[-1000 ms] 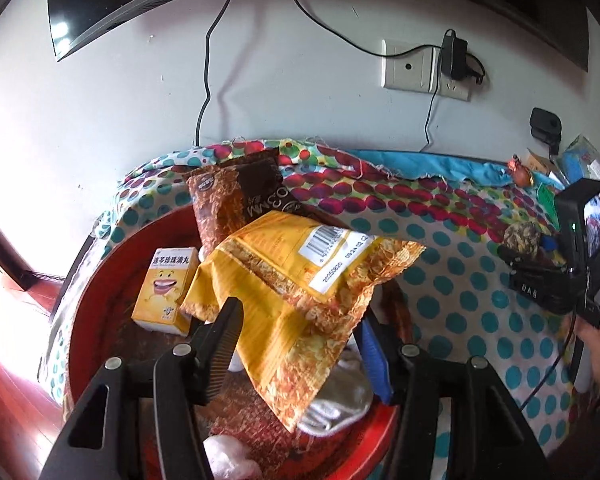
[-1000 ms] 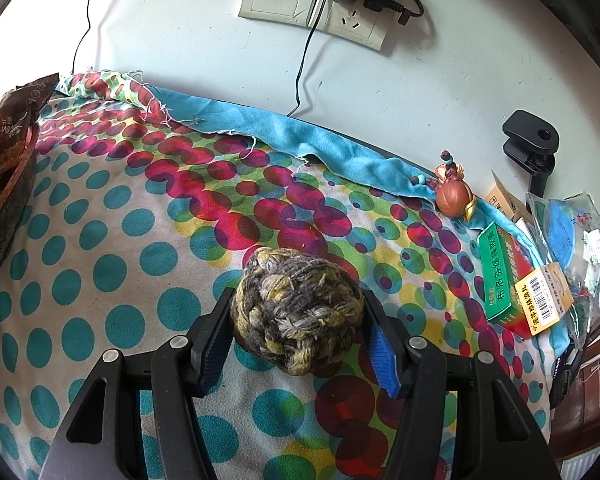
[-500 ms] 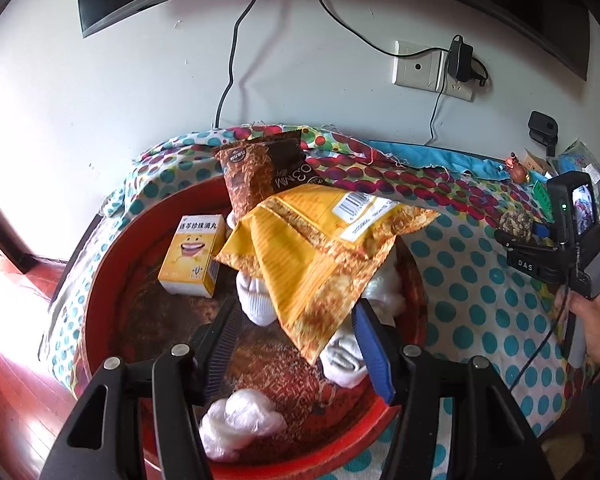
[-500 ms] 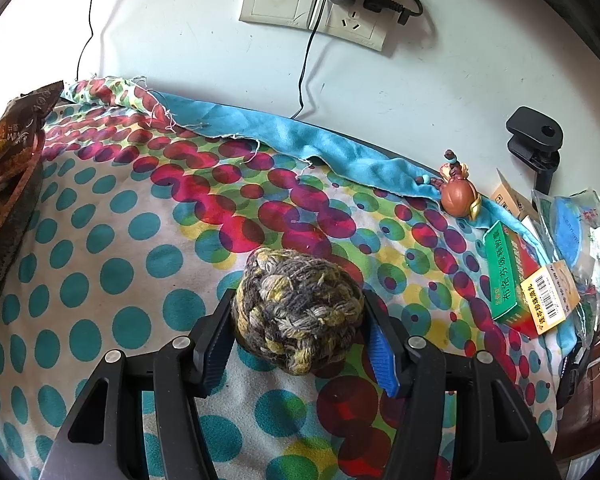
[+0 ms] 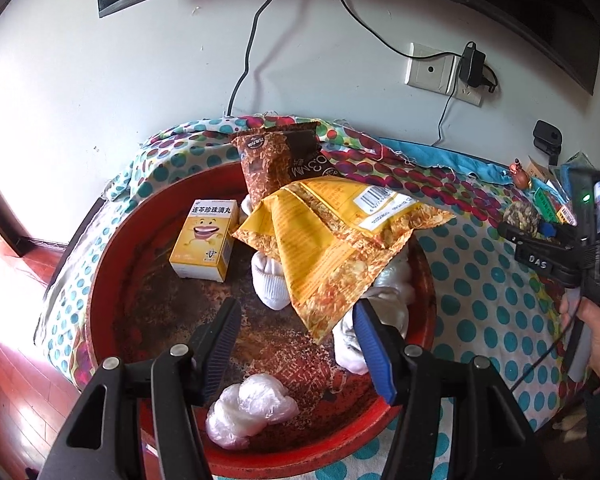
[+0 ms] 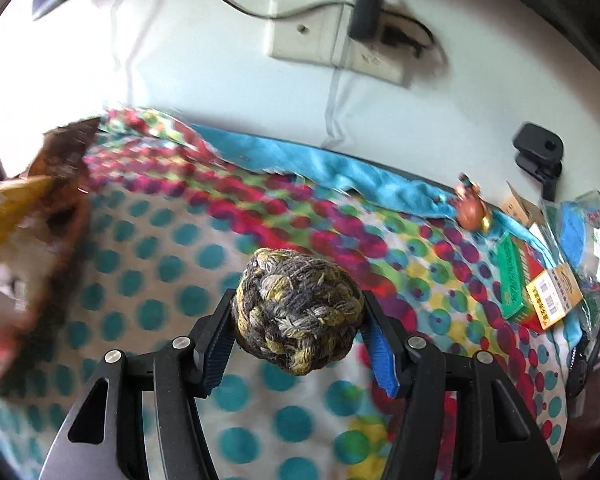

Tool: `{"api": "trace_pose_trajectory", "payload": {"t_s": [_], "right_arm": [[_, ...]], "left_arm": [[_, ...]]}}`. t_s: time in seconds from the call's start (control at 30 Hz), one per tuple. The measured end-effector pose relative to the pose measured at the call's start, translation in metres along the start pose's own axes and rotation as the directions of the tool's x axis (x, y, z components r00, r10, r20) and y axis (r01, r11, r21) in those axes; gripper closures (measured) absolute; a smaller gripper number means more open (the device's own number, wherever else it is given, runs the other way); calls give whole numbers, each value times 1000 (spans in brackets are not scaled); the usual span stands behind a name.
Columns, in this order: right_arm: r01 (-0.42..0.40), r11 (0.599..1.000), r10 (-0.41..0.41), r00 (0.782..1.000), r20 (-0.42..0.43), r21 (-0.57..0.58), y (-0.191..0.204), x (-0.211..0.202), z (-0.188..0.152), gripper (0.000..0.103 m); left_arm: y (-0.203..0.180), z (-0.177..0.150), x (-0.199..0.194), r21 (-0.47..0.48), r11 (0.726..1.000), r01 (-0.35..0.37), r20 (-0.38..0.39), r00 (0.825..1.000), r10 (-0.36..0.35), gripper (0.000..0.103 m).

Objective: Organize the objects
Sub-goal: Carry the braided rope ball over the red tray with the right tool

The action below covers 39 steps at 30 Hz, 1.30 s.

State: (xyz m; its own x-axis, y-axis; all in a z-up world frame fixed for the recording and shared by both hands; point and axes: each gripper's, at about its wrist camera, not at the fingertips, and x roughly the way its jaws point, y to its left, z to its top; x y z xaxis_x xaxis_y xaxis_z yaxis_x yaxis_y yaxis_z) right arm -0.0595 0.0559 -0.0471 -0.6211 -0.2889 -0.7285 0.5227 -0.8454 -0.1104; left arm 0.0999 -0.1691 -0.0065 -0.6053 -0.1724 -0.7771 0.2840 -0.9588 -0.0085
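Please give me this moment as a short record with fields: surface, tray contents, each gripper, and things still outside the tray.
surface: dotted cloth
tray: red round tray, holding yellow box, yellow snack bag, brown snack bag, white socks, plastic wad
left gripper: open, empty, above the tray
right gripper: shut on rope ball
outside tray: green box, small figurine

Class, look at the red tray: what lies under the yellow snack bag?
Under the yellow snack bag in the red tray, white socks poke out; anything else beneath is covered.
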Motion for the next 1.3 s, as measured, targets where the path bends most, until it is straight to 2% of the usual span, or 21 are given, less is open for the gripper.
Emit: {"api": "trace_pose_trajectory", "payload": {"t_s": [0.13,0.3,0.5,0.8,0.97,1.3], "right_arm": [[-91,996,92,995,30,-17,33,-25,8,47],[-200,978,203,978,52,-61,75,-53,14,47],[-282,951,290,956,50,-122,120,-74,16,47],[-306,936,316,948,39,-172,156,-75,19,47],[-331,927,336,942,0,-178,168,-63,17,47],[-369,915,363,929,-66,-166,197,-37,16,47]], "left_arm": [[2,-3,-1,-5,1000,-2,-5,1000,2,43],[5,-5,-5,-4,1000,-11,3,1000,11,43],[11,-10,-9,-7,1000,-12,10,1000,12,43],[44,-13,-17,-99,995,-18,9,1000,19,43],[59,-14,-19,-148,989,-30,0,1000,30,43],[66,-15,-21,-136,989,-65,-9,998,65,43]]}}
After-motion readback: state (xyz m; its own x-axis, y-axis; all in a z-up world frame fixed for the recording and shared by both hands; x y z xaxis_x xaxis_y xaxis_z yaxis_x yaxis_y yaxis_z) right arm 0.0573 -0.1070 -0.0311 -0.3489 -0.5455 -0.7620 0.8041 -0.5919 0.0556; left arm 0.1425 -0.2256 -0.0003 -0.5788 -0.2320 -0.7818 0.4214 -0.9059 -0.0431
